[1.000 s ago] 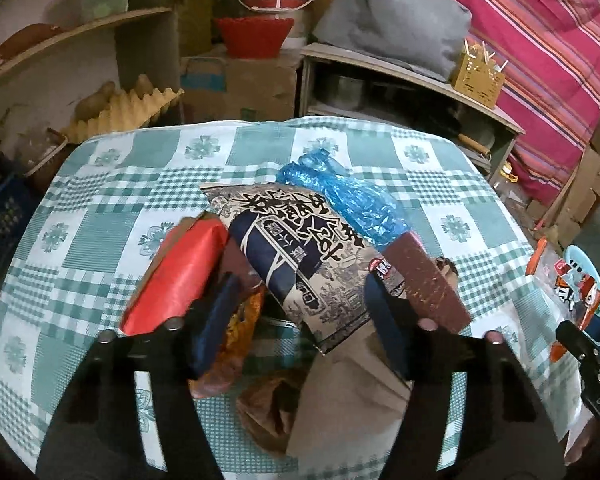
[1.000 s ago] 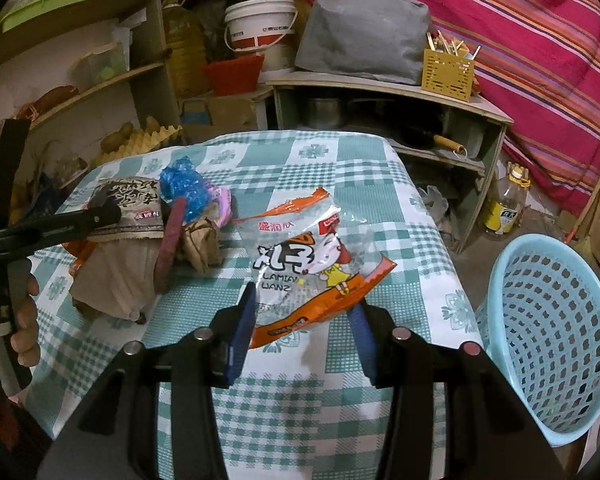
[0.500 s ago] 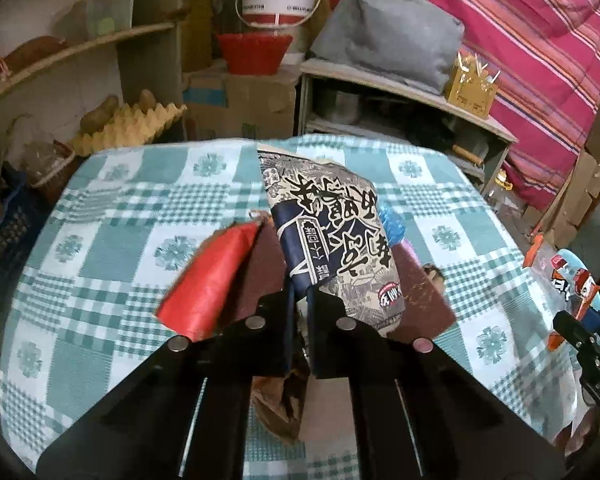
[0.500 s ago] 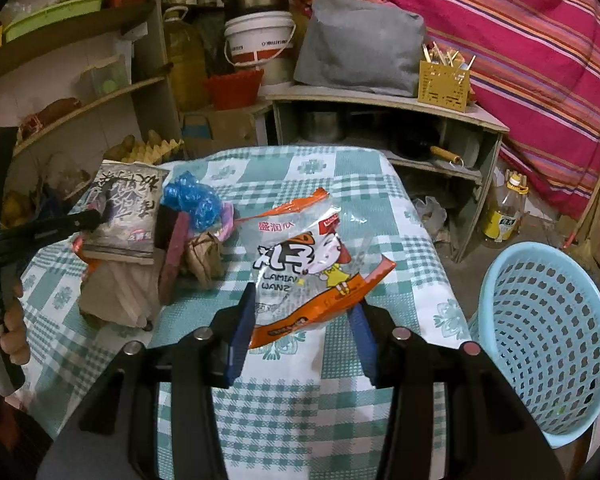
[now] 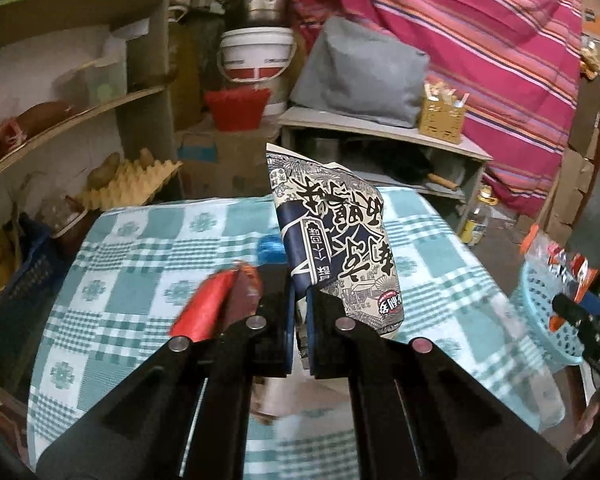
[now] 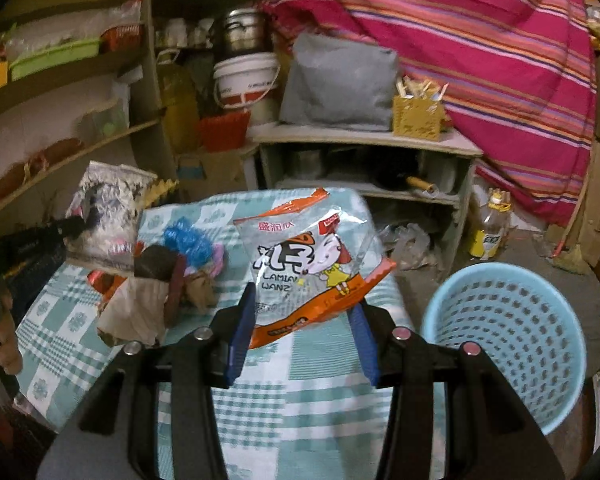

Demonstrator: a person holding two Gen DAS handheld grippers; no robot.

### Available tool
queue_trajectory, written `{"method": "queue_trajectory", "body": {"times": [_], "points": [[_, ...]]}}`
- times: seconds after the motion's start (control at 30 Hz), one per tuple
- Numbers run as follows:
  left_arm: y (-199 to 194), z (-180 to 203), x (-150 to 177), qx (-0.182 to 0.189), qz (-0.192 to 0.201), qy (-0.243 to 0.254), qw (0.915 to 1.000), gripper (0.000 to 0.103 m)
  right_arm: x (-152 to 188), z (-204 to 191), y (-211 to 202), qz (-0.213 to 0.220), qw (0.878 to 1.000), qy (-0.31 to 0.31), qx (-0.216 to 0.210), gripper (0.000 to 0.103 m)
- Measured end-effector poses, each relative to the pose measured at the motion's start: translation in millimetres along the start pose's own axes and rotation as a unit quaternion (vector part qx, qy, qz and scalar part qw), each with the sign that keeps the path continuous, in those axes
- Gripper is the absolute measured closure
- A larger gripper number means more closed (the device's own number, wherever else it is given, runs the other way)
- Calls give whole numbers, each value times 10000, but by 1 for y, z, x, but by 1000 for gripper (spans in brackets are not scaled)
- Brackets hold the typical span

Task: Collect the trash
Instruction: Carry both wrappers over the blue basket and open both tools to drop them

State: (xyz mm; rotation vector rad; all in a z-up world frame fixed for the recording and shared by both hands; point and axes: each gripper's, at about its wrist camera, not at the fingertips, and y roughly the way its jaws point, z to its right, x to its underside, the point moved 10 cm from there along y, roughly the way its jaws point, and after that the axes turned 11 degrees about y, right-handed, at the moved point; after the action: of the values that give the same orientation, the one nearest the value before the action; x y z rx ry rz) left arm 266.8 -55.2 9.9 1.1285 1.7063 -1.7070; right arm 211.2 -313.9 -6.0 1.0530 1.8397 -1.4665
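While the left gripper [image 5: 298, 320] clenches a black-and-white snack bag [image 5: 336, 236] upright above the surface [image 5: 140, 264], the right gripper [image 6: 302, 332], grasping an orange noodle wrapper [image 6: 312, 264], sits nearer the blue basket [image 6: 508, 340] on its right.

I see a black-and-white printed snack bag [image 5: 336, 240] standing up off the table, pinched at its lower edge. A clear wrapper with orange trim and a cartoon figure [image 6: 312, 264] sits tilted, lifted above the cloth. On the checked cloth I note a heap of remaining trash: a crumpled blue plastic bag [image 6: 188, 242], a brown paper scrap [image 6: 134, 308], a dark brown wrapper [image 6: 154, 262] and a red packet [image 5: 206, 306]. A light blue mesh basket [image 6: 508, 340] stands upright on the floor just beside the table.
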Motion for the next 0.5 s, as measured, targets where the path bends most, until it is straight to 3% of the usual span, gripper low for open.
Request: {"method": "queue_trajectory", "body": {"times": [0.27, 0.5], "points": [[-1, 100, -16, 647, 174, 269, 9974, 100, -15, 99, -43, 166, 9971, 195, 719, 58], [7, 212, -18, 1299, 203, 689, 9889, 100, -11, 192, -66, 51, 9904, 438, 1307, 58]]}}
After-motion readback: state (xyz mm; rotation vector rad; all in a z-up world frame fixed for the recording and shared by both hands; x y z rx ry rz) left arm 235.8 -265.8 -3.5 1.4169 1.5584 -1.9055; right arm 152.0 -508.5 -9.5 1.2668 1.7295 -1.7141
